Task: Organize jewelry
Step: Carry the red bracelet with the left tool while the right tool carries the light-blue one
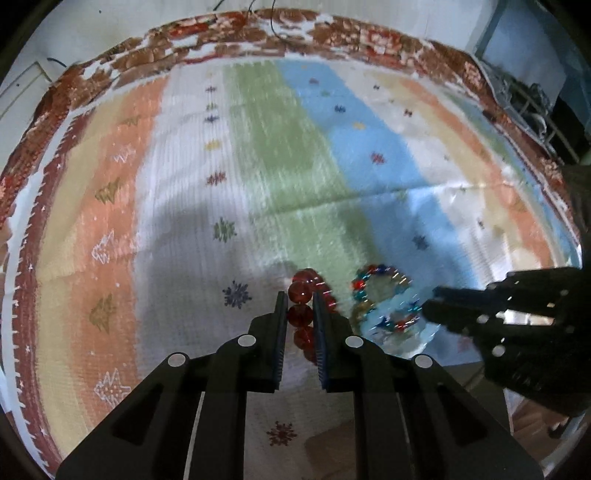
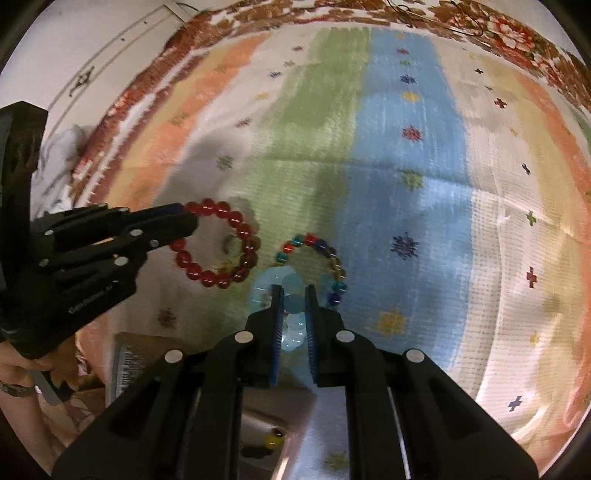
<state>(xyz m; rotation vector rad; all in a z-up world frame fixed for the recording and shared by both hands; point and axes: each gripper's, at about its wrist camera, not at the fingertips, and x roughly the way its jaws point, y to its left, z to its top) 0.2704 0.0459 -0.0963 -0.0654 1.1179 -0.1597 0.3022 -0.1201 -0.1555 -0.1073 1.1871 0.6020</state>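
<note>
My left gripper [image 1: 300, 301] is shut on a red bead bracelet [image 1: 304, 314]. In the right wrist view the same bracelet [image 2: 236, 221] hangs as a ring from the left gripper [image 2: 186, 218], above the striped cloth. My right gripper [image 2: 293, 295] is shut on a pale blue bead bracelet [image 2: 293, 306]. A multicoloured bead bracelet [image 2: 321, 247] lies against the blue one; whether it is held too, I cannot tell. In the left wrist view the multicoloured bracelet [image 1: 384, 280] and pale blue bracelet [image 1: 399, 332] sit just left of the right gripper [image 1: 430, 304].
A striped pastel cloth [image 1: 280, 155] with small star motifs covers the surface, with a red-brown patterned border [image 1: 229, 29]. A box [image 2: 266, 435] with a yellow bead sits below my right gripper. A dark rack [image 1: 532, 107] stands at the far right.
</note>
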